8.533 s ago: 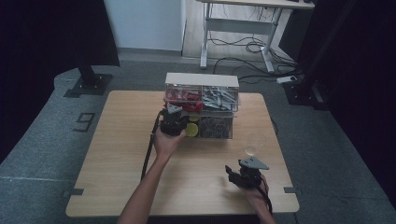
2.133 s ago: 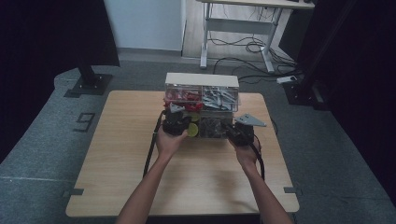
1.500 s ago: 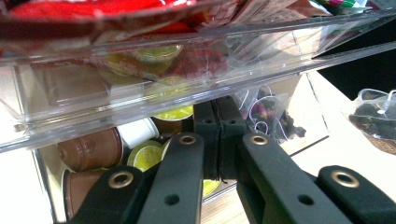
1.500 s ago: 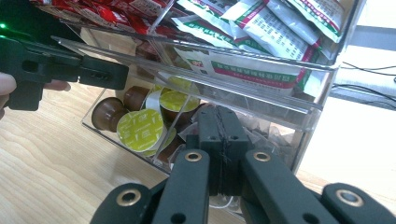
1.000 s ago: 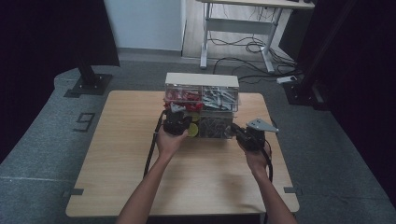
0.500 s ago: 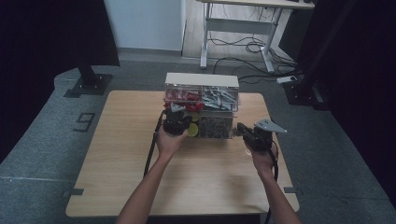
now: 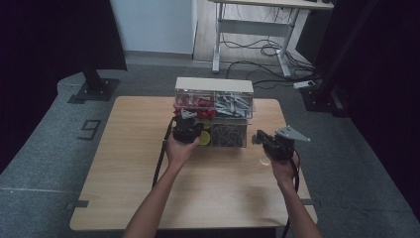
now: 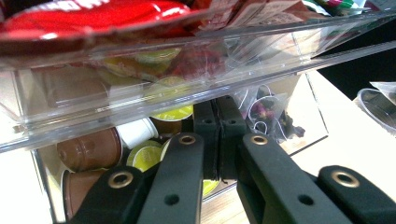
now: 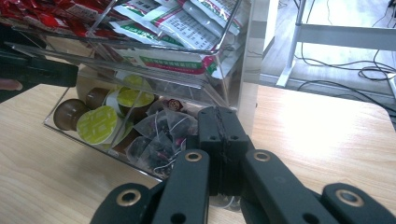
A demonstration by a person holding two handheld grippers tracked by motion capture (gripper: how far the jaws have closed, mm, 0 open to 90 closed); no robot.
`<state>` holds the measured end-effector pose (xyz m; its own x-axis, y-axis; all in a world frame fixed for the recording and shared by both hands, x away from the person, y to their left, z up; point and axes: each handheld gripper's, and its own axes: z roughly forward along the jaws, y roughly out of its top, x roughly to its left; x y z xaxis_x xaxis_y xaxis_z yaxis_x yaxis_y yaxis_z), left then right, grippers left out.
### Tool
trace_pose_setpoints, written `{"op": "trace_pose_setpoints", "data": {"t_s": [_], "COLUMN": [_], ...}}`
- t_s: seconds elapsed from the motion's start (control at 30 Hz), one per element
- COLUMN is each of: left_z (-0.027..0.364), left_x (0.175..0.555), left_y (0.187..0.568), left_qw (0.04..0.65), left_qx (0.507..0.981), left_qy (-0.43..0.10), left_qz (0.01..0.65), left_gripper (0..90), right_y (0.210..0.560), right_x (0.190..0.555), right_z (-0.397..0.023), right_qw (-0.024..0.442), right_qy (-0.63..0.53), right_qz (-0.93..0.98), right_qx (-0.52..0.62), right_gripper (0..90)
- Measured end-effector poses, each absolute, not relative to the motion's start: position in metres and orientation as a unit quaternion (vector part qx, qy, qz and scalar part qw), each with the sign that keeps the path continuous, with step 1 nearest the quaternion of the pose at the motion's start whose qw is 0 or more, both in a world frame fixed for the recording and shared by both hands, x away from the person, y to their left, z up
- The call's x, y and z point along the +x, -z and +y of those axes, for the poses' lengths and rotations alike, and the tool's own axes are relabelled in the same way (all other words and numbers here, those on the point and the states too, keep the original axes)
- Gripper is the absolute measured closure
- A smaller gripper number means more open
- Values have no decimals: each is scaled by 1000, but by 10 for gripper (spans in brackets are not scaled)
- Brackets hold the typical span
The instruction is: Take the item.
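A clear two-tier organizer box [image 7: 214, 85] stands at the back middle of the table. Its upper tier holds red packets [image 8: 70, 14] and white sachets [image 9: 187, 23]; below lie coffee capsules [image 9: 95, 123] and tea bags [image 9: 159, 135]. My left gripper [image 7: 194, 128] is shut, its tips [image 8: 218, 100] pressed against the lower drawer's front among the capsules; whether they pinch any part of it I cannot tell. To the right of the box, my right gripper [image 7: 262, 141] is shut with nothing held, its tips [image 9: 223, 114] pointing at the box's front right corner.
A clear plastic cup [image 7: 265, 159] stands on the wooden table [image 7: 129, 163] just under the right gripper. The left gripper's black cable [image 7: 161, 158] trails toward the front edge. Behind the table stand a desk frame with cables [image 7: 257, 29] and a black stand base [image 7: 94, 89].
The right gripper has drifted a little to the right, away from the box's front. The left gripper has stayed at the lower drawer.
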<state>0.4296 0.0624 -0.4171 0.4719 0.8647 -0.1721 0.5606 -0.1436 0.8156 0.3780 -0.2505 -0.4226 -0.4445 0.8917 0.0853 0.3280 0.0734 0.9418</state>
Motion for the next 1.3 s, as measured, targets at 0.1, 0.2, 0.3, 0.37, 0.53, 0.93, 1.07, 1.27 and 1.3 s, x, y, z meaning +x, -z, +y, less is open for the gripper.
{"op": "trace_pose_setpoints", "data": {"t_s": [0.1,0.2,0.3,0.37,0.53,0.93,1.07,1.27,1.3], "left_z": [62,63,63,63,63,62,61,61,61], "left_x": [430,430,430,430,430,430,429,429,429], "left_y": [417,417,417,417,417,417,417,417,417], "left_qw": [441,443,442,442,442,441,439,439,439], "left_qx": [736,735,735,735,736,735,737,737,737], "left_qy": [-172,-168,-170,-169,-170,-173,-174,-174,-174], "left_qz": [484,485,485,485,484,484,484,483,483], "left_gripper": [894,894,894,894,894,893,893,892,892], "right_y": [422,422,421,421,421,425,425,427,427], "right_x": [378,378,378,378,377,376,375,376,376], "right_z": [-253,-256,-259,-261,-266,-281,-285,-292,-293], "right_qw": [277,277,277,278,281,288,290,293,294], "right_qy": [-511,-513,-515,-514,-513,-508,-506,-502,-501], "right_qz": [677,675,671,670,667,660,658,655,654], "right_qx": [451,453,456,458,462,472,476,483,484], "right_gripper": [893,893,893,893,893,893,893,893,893]}}
